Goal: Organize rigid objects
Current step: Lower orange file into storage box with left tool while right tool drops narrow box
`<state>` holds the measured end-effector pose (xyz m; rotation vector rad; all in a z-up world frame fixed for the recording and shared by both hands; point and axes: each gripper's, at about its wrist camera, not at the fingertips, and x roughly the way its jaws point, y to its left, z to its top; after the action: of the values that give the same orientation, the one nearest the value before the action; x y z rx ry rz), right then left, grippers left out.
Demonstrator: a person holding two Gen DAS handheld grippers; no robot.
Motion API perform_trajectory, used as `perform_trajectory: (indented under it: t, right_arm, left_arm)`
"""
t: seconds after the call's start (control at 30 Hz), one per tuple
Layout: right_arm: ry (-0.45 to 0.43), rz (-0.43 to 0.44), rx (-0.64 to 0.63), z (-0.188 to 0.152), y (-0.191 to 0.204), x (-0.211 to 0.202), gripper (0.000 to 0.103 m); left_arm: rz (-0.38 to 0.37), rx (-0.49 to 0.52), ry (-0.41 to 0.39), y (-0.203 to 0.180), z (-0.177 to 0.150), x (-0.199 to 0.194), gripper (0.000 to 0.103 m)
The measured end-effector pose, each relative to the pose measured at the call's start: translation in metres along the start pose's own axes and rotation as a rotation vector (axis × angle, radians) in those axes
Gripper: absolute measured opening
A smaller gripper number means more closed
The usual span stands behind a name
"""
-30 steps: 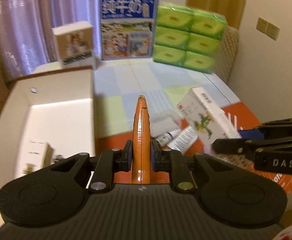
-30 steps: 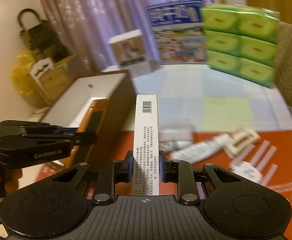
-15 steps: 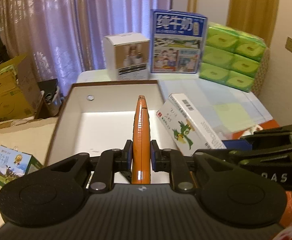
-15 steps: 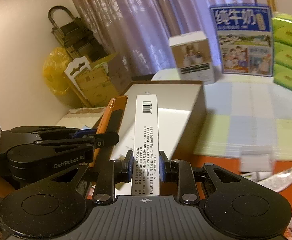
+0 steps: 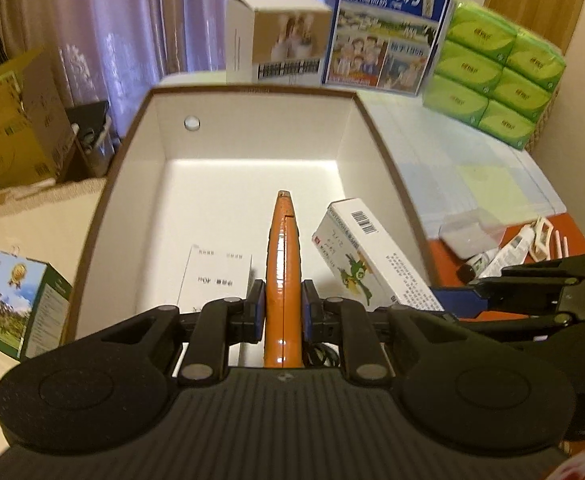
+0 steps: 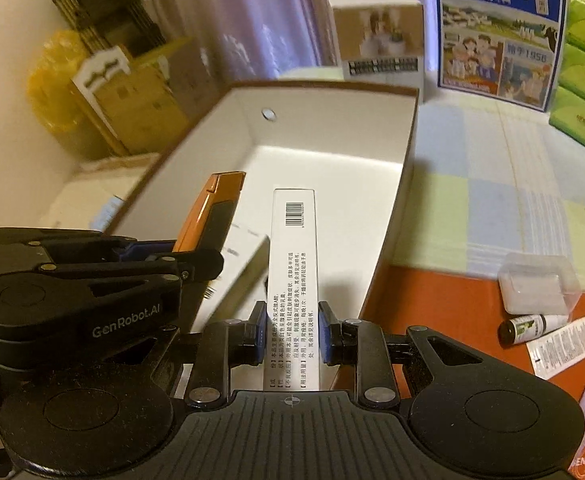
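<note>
Big box (image 5: 252, 128): open on top, white inside, brown rim. It sits on the table and fills the middle of both views.
In the big box: a flat white carton (image 5: 216, 280) lies on the floor of the box, at about 7 o'clock inside it. The far half of the floor is bare.
Hole in the box: a small round hole (image 5: 191, 123) in the far wall, at about 11 o'clock.
Left gripper (image 5: 282, 316): clenched tight on the orange tool (image 5: 282, 280). The tool points away toward 12 o'clock and hangs over the box.
Right gripper (image 6: 291, 330): squeezing the medicine box (image 6: 293, 264), a long white one with a barcode and a green bird picture. It is held over the right side of the big box, near the right wall, just beside the orange tool.
Does the medicine box touch the floor of the big box: I cannot tell.
Outside, at 12 o'clock: a white photo box (image 5: 280, 40), a blue milk box (image 5: 384, 32) and a stack of green tissue packs (image 5: 492, 80) stand at the back of the table.
Outside, at 3 o'clock: a clear plastic case (image 6: 538, 288), a small dark bottle (image 6: 532, 326) and a white tube (image 6: 568, 336) lie on an orange mat (image 6: 432, 320).
Outside, at 9 o'clock: a small green and blue carton (image 5: 12, 300) stands left of the big box.
</note>
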<state>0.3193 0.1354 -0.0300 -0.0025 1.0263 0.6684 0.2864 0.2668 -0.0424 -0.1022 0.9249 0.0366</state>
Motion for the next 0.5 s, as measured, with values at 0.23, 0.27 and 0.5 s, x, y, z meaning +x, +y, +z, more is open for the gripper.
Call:
perform_trajectory:
  t: [0.23, 0.27, 0.5]
  right_arm:
    - [0.029, -0.085, -0.044, 0.003, 0.008, 0.021, 0.022]
    - [0.031, -0.093, -0.049, 0.004, 0.008, 0.024, 0.022]
    - [0.019, -0.141, -0.075, 0.011, 0.011, 0.033, 0.022]
  left_arm:
    - [-0.028, -0.005, 0.052, 0.012, -0.001, 0.024, 0.014]
    - [-0.032, -0.004, 0.056, 0.013, 0.000, 0.026, 0.014]
    - [-0.057, -0.009, 0.077, 0.017, 0.004, 0.042, 0.014]
